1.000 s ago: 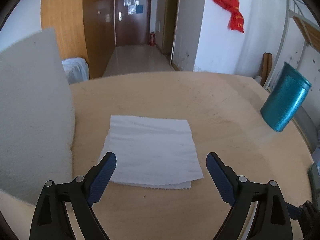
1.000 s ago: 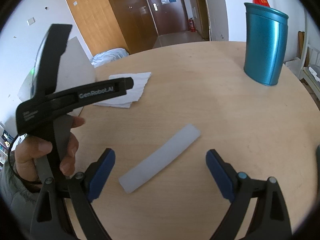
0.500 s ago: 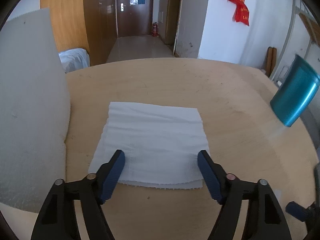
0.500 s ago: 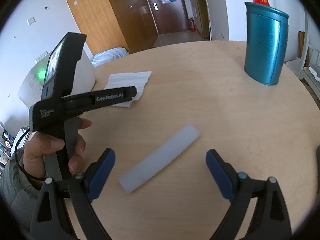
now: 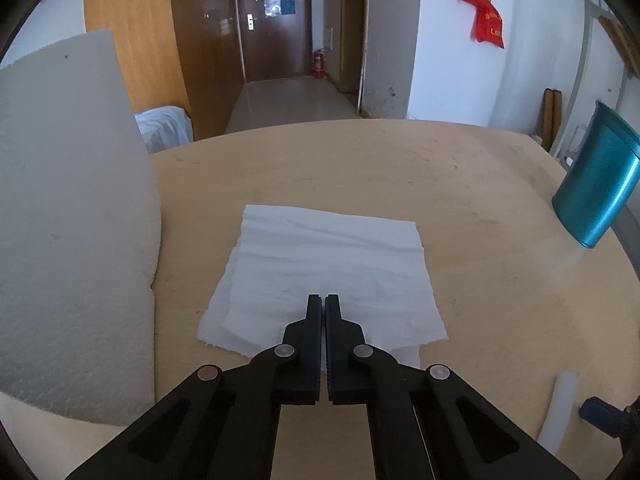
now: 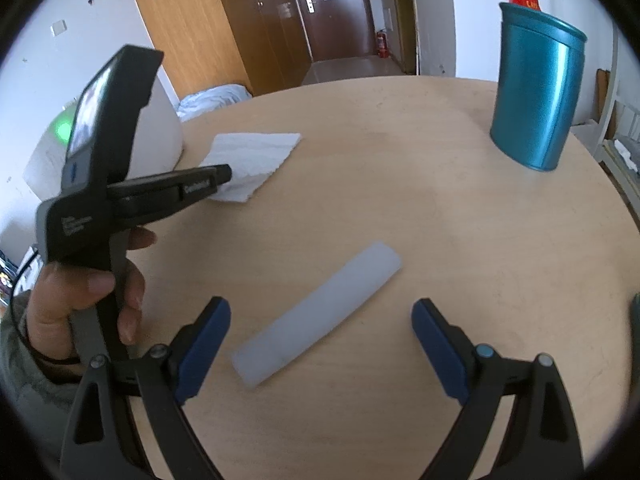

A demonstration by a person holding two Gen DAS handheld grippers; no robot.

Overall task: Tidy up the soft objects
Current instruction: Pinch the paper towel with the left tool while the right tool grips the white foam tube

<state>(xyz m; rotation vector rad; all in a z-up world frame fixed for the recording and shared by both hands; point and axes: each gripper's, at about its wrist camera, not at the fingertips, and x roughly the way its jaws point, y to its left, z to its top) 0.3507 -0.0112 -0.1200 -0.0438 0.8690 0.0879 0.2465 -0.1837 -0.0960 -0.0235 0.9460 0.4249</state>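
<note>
A white paper towel (image 5: 328, 256) lies flat on the round wooden table (image 5: 500, 288). My left gripper (image 5: 323, 300) is shut, its fingers pressed together on the towel's near edge, which wrinkles around the tips. From the right wrist view, the left gripper (image 6: 226, 170) touches the paper towel (image 6: 256, 156) at its near corner, with a person's hand (image 6: 80, 300) holding it. A pale foam strip (image 6: 320, 316) lies diagonally on the table. My right gripper (image 6: 320, 308) stands open just above and astride the strip, without touching it.
A big white foam block (image 5: 68, 220) stands on the table's left side, close to the towel. A teal cylindrical can (image 6: 536, 92) stands at the far right near the table's edge. Beyond the table is a hallway with a brown door.
My left gripper went from wide open to shut over the paper towel's near edge and edged forward onto it. The right gripper and the foam strip stayed put.
</note>
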